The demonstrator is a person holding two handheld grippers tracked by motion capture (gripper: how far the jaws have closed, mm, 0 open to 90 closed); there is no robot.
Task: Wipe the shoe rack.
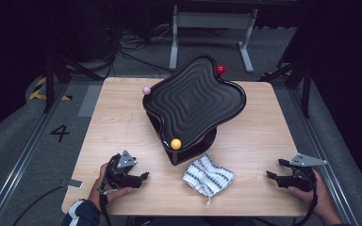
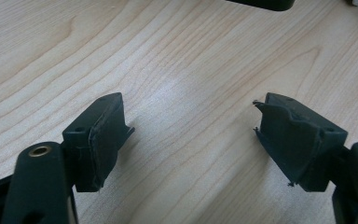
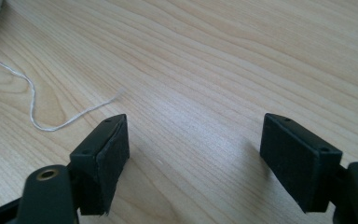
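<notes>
I had both tools resting low on the wooden table [image 1: 122,117]. The left gripper [image 1: 143,176] sat at the lower left of the high view, jaws spread wide and holding nothing. The right gripper [image 1: 272,168], at the lower right, was also released and bare. Between them, lower centre, lay the knitted pouch [image 1: 208,176], its white string [image 3: 32,109] trailing at the left of the right gripper view. Just above it the black wavy tray [image 1: 195,101] tilted, a yellow ball [image 1: 176,144] at its near rim. The only writing I read was a "4" [image 1: 60,133] on the floor, left of the table.
</notes>
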